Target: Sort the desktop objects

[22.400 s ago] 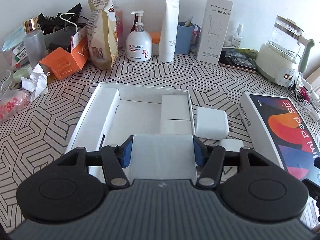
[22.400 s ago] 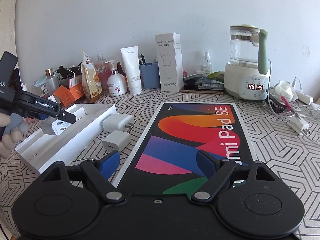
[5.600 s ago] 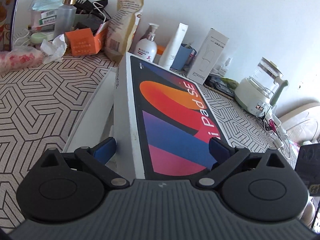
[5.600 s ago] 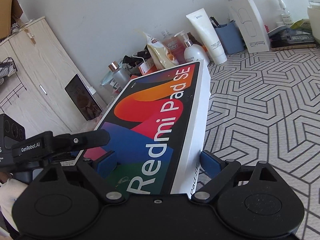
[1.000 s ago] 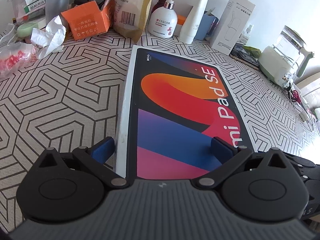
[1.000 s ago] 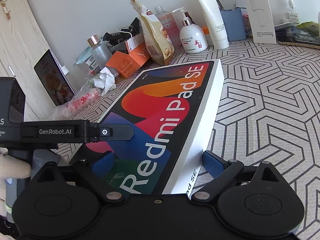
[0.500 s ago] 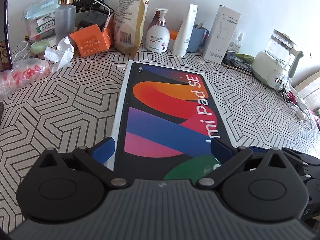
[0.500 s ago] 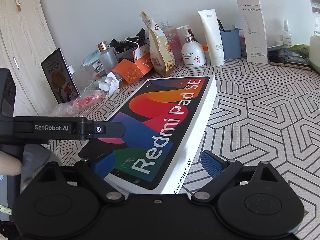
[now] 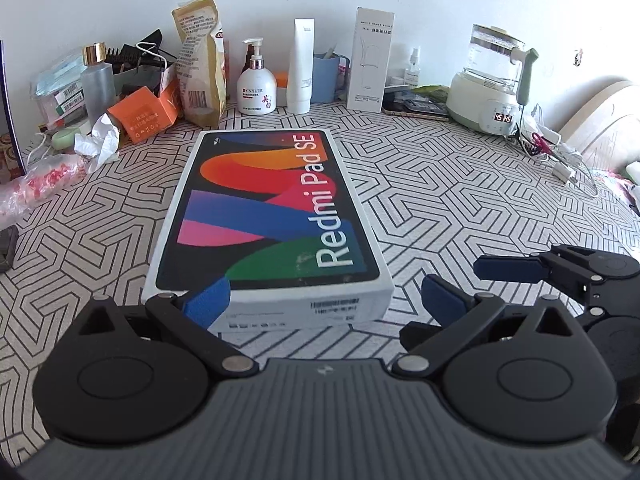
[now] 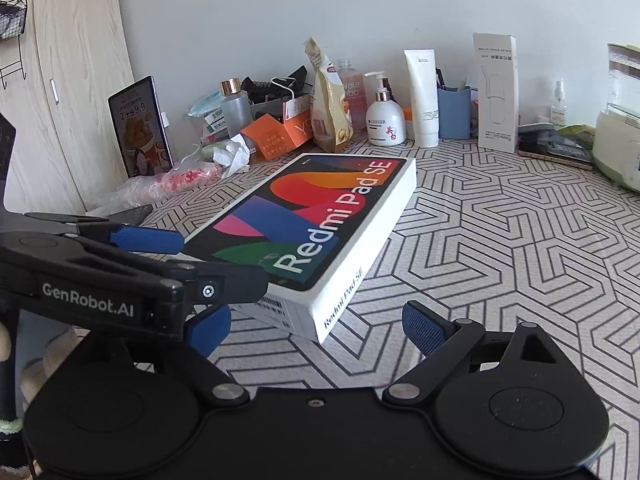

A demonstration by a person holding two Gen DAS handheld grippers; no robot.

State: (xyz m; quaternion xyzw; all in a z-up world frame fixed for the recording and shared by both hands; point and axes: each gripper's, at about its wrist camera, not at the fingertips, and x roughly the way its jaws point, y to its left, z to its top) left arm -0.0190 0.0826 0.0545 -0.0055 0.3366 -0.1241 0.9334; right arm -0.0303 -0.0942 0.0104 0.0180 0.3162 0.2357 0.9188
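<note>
The left tool (image 10: 192,256) hides the tablet box's (image 10: 320,216) near left corner; the kettle (image 10: 620,120) is cut off.

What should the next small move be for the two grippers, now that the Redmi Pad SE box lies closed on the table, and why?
Probably draw both grippers further back. The Redmi Pad SE box lies flat and closed on the table. The left gripper and right gripper are both open, holding nothing, just short of its near end, so the box looks finished.
</note>
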